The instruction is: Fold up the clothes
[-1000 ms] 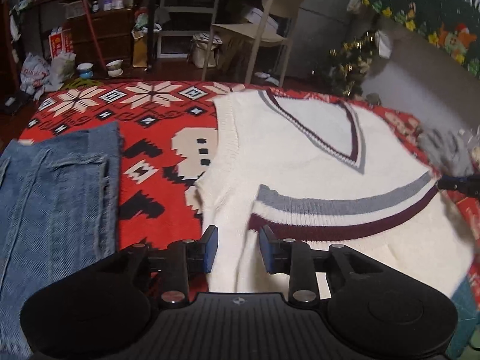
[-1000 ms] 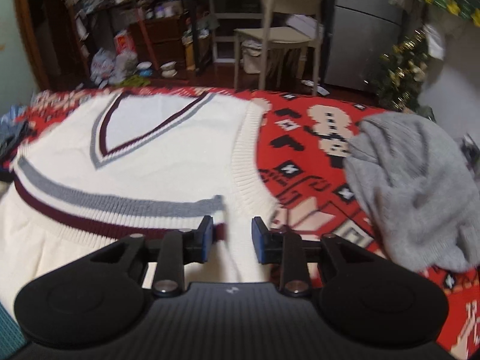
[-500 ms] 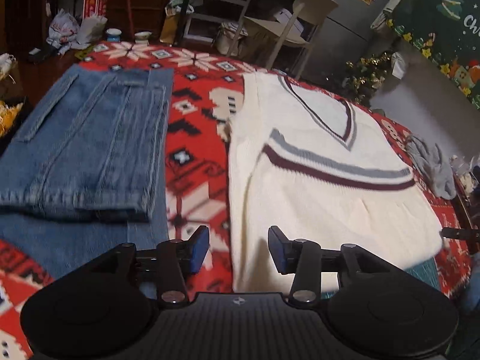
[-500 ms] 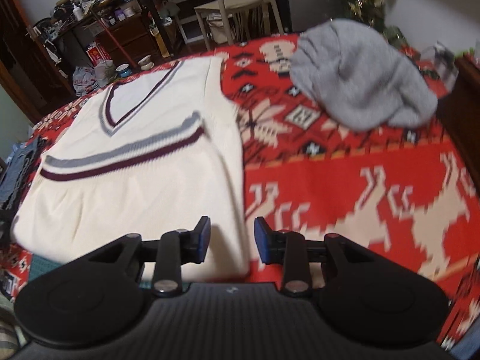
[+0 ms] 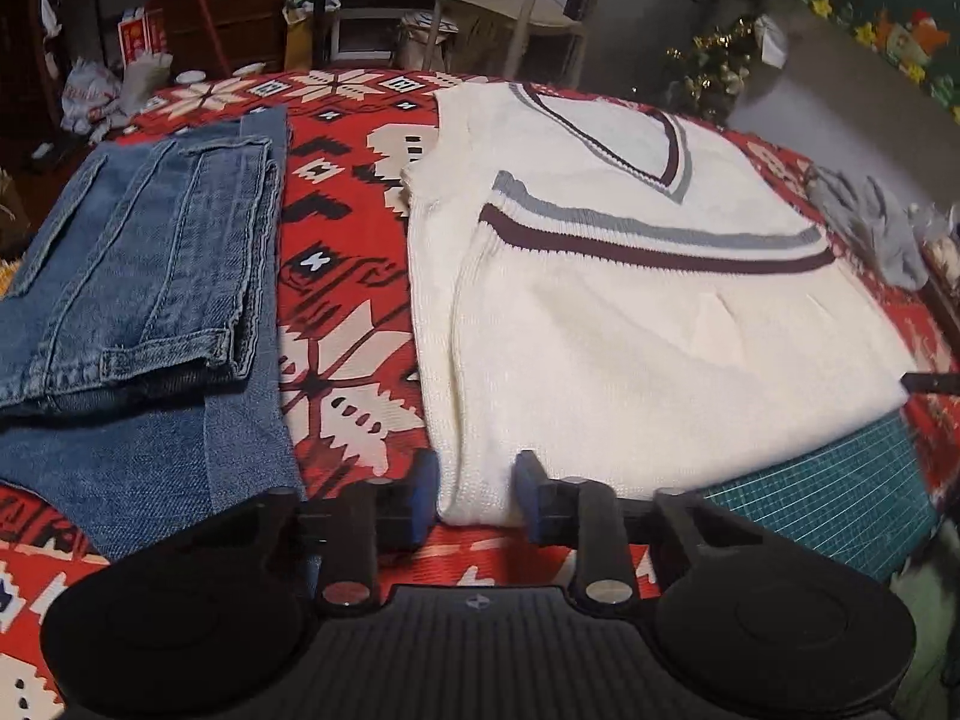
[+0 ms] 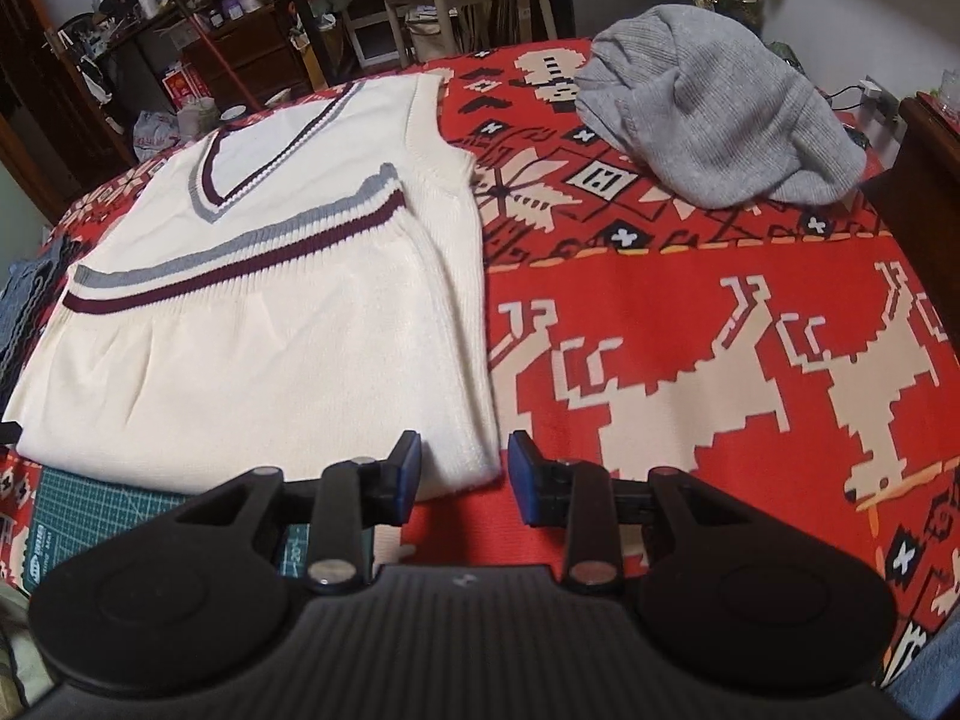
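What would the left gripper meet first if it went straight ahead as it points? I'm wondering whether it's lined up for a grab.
Most likely the near left corner of the white vest: the open left gripper already frames that folded edge, though height above the cloth is unclear.

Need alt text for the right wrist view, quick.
The open right gripper sits at the near right corner of a cream vest folded bottom-up on a red patterned blanket. A crumpled grey garment lies beyond, right.
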The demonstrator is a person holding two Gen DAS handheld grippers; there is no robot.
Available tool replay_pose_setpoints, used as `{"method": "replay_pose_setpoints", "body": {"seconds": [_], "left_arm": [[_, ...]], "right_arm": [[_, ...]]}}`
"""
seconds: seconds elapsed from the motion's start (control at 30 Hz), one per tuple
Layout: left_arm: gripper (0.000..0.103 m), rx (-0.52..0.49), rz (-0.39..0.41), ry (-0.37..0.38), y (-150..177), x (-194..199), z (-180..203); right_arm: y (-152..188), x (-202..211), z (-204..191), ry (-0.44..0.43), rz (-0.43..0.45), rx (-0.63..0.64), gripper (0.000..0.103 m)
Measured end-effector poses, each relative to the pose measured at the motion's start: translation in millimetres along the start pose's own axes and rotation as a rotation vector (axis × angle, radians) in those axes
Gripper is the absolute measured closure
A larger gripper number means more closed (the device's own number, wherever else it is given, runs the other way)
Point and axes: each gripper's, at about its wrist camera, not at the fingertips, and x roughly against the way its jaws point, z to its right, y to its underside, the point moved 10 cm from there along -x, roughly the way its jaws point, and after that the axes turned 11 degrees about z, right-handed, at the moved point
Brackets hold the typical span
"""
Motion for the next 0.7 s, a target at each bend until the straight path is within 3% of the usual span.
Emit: {"method": "replay_pose_setpoints", "body": {"seconds": [0.07, 0.13, 0.33, 0.7], "left_arm": [[0.092, -0.030, 0.004, 0.002, -0.8, -1.0, 3.7], [0.096, -0.066, -0.003, -0.007, -2.7, -1.4, 7.1], [0.097, -0.039, -0.021, 0.000, -2.9, 16.6, 6.3], [0.096, -0.039, -0.085, 0.041, 45.5, 43.5, 18.0]], "right_arm": [[0.6, 0.2, -1.2, 0.006, 0.000, 0.012, 0.091], [0.3, 1.0, -2.9, 0.011, 0.000, 0.023, 0.093], [1.0, 18.8, 0.5, 0.018, -0.020, 0.006, 0.094], [35.6, 50.7, 9.1, 0.057, -0.098, -0.003, 0.094]]}}
